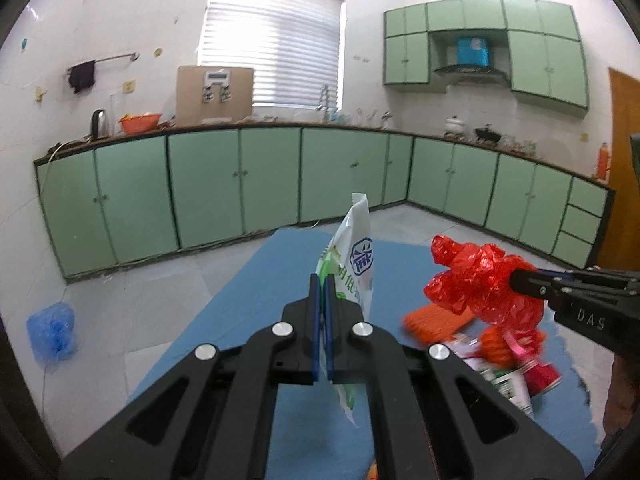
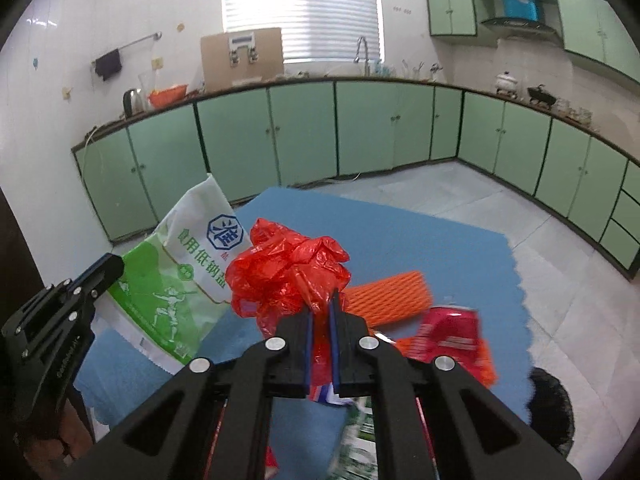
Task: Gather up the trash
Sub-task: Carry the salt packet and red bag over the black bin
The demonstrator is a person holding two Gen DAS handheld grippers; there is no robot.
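Black left tongs (image 1: pixel 323 280) fill the foreground of the left wrist view, their blue pads pressed together on a white and green salt bag (image 1: pixel 352 256), which stands upright out of the grip above a blue floor mat (image 1: pixel 248 300). Right tongs (image 2: pixel 321 312) are clamped on a crumpled red plastic bag (image 2: pixel 280 276), held up clear of the mat. Below them on the mat lie more trash: an orange foam net sleeve (image 2: pixel 394 296), a red wrapper (image 2: pixel 452 330) just beside it, and a green and white packet (image 2: pixel 360 436), blurred. A blue plastic bag (image 1: pixel 52 330) sits on the tiled floor, well apart, near the green cabinets (image 1: pixel 208 184).
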